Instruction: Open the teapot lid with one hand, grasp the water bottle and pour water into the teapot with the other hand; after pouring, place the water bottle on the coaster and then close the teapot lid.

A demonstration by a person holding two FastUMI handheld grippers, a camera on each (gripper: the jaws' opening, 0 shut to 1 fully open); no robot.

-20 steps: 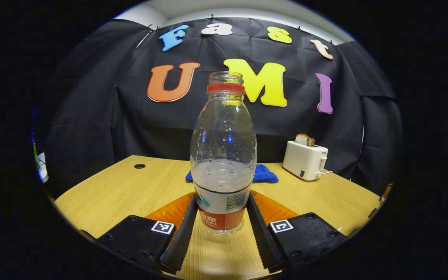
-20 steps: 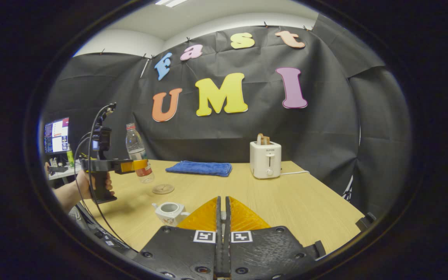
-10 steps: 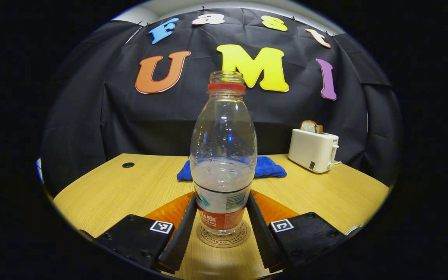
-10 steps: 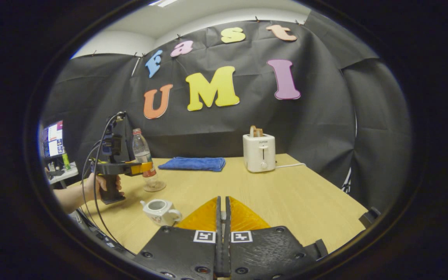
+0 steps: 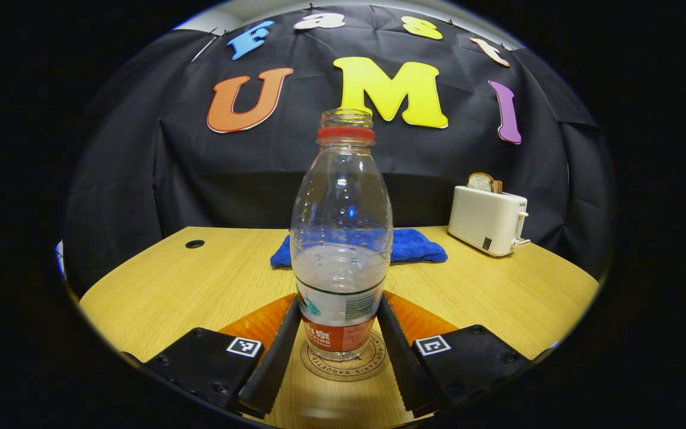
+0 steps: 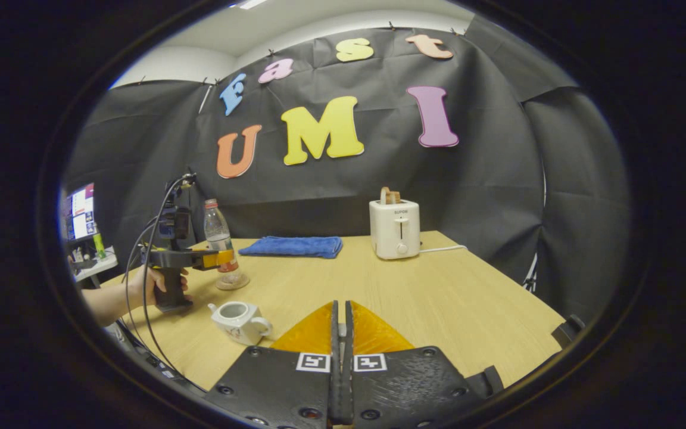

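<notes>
Lowered now onto the coaster [image 5: 344,364], the water bottle [image 5: 342,238] stays clamped by the left gripper [image 5: 338,339], which should release next; right gripper [image 6: 340,351] clenched.

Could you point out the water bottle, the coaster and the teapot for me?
water bottle [image 5: 342,208], left gripper view, clear body.
coaster [image 5: 374,364], left gripper view, printed rim beside the bottle's base.
teapot [image 6: 237,320], right gripper view, white side wall.

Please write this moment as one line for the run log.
left gripper: shut on bottle | bottle: upright on coaster | teapot: lid off | right gripper: shut, what it holds unclear
</notes>
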